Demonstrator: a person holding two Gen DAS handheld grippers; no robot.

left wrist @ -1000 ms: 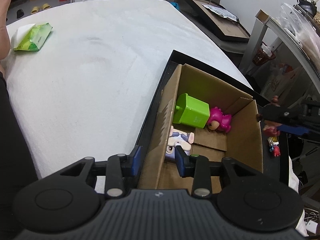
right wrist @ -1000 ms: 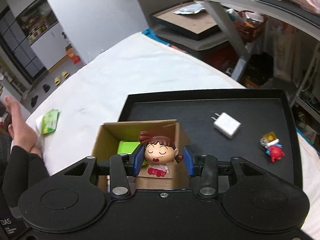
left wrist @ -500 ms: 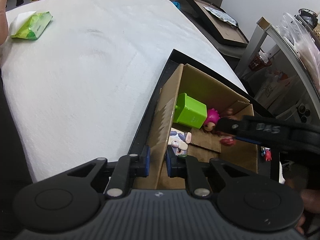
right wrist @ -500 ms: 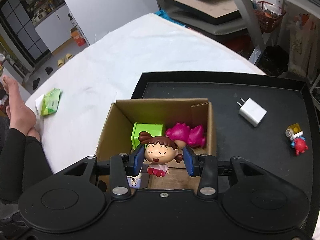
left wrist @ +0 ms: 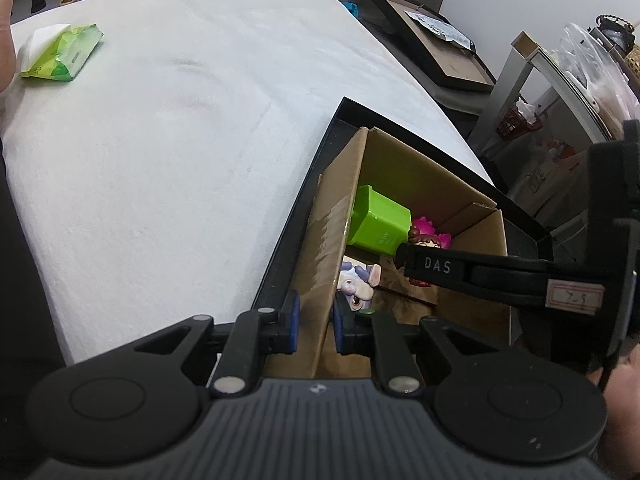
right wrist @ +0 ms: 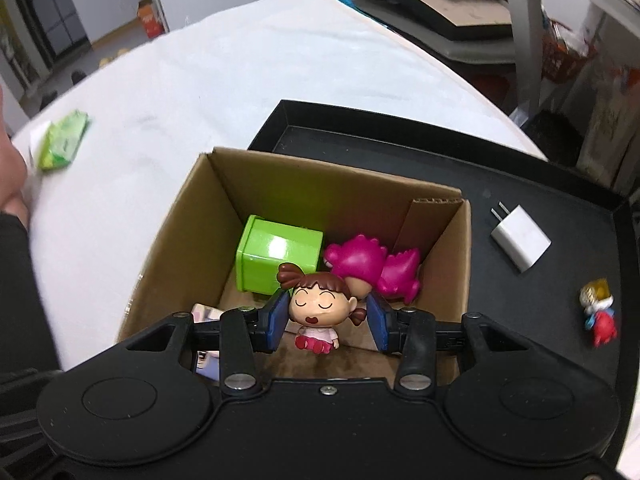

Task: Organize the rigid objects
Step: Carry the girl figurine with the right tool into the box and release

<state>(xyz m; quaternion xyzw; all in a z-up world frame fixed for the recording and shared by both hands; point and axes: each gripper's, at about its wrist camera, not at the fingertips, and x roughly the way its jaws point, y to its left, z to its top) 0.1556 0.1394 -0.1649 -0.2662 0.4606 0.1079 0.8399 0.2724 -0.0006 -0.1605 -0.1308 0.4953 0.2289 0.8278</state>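
A cardboard box stands in a black tray. Inside lie a green cube, a pink dinosaur toy and a small rabbit figure. My right gripper is shut on a brown-haired girl figurine, hanging inside the box just above its floor. My left gripper is shut on the box's near left wall, one finger outside, one inside. In the left wrist view, the right gripper's finger reaches into the box from the right.
On the tray right of the box lie a white charger plug and a small red and blue toy. A green wipes pack lies far off on the white bedsheet. Shelving and a framed board stand beyond.
My left gripper closed onto the box wall. The right gripper carried the girl figurine from outside the box over its rim and down inside it.
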